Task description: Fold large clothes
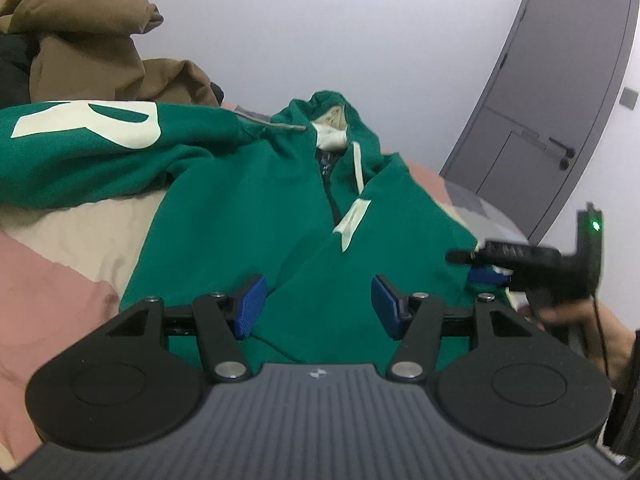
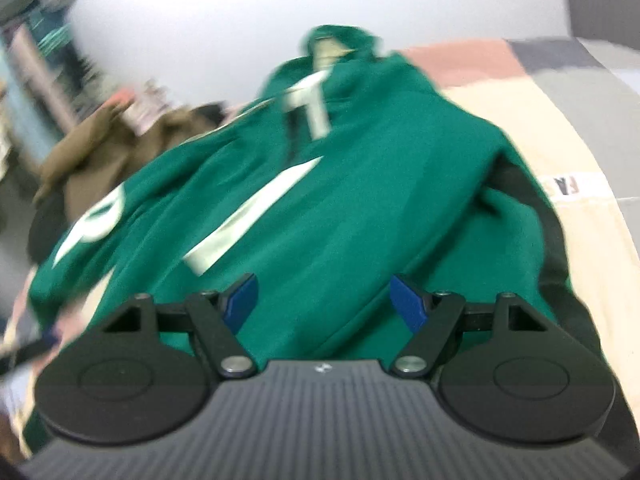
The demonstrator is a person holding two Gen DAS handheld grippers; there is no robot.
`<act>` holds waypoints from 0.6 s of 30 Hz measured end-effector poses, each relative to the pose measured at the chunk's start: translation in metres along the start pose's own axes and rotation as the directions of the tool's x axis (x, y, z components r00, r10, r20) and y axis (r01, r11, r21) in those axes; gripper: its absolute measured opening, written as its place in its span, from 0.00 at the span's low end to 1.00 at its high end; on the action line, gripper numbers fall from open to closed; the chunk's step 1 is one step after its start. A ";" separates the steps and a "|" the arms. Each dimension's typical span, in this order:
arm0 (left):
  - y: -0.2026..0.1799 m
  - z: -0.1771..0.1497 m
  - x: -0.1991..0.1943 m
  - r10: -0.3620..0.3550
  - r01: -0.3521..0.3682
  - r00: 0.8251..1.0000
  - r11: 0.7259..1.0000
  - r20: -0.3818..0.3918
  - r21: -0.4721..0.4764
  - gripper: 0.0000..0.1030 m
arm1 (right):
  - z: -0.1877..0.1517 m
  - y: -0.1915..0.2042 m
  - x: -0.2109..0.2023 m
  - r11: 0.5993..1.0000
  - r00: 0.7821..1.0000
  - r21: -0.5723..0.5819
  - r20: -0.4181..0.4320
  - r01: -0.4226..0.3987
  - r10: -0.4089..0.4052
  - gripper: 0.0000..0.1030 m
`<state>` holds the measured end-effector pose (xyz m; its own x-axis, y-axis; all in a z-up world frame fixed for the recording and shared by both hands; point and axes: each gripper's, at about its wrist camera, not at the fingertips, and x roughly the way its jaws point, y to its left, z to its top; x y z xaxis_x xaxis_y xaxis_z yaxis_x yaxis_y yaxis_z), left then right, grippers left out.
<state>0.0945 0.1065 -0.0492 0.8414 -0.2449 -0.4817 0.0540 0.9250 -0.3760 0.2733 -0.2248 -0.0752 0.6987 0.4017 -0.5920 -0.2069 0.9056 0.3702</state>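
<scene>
Both grippers, left [image 1: 318, 302] and right [image 2: 324, 300], are held spread and empty over the green hoodie [image 1: 248, 200]; loose sleeve [image 1: 100, 152] could get dragged crooked.

A bed [image 1: 60, 280] carries everything, covered in a patchwork spread of pink, beige and grey panels; the pink shows at the near left, the beige beside it, and grey toward the far right. A green hoodie [image 1: 240, 208] with large cream letters lies spread across the middle, hood at the far end. Behind it on the far left sits a crumpled brown garment [image 1: 100, 60], touching the hoodie's sleeve.
</scene>
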 end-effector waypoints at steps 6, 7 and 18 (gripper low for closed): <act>0.000 -0.007 0.019 0.034 -0.034 0.999 0.999 -0.031 0.025 0.62 | 0.016 -0.032 0.039 0.997 0.998 0.071 0.056 -0.001 -0.003 0.69; 0.000 -0.007 0.023 0.038 -0.037 0.998 0.999 -0.040 0.024 0.62 | 0.017 -0.035 0.042 0.997 0.998 0.076 0.063 -0.007 0.003 0.63; -0.016 -0.017 0.064 0.053 -0.045 0.995 0.995 -0.090 0.084 0.62 | 0.044 -0.077 0.040 0.984 0.973 0.174 0.219 0.033 -0.071 0.09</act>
<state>0.1387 0.0710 -0.0874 0.7915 -0.2210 -0.5699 0.0609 0.9562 -0.2862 0.3475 -0.2848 -0.0958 0.8445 0.2966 -0.4459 -0.0614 0.8807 0.4696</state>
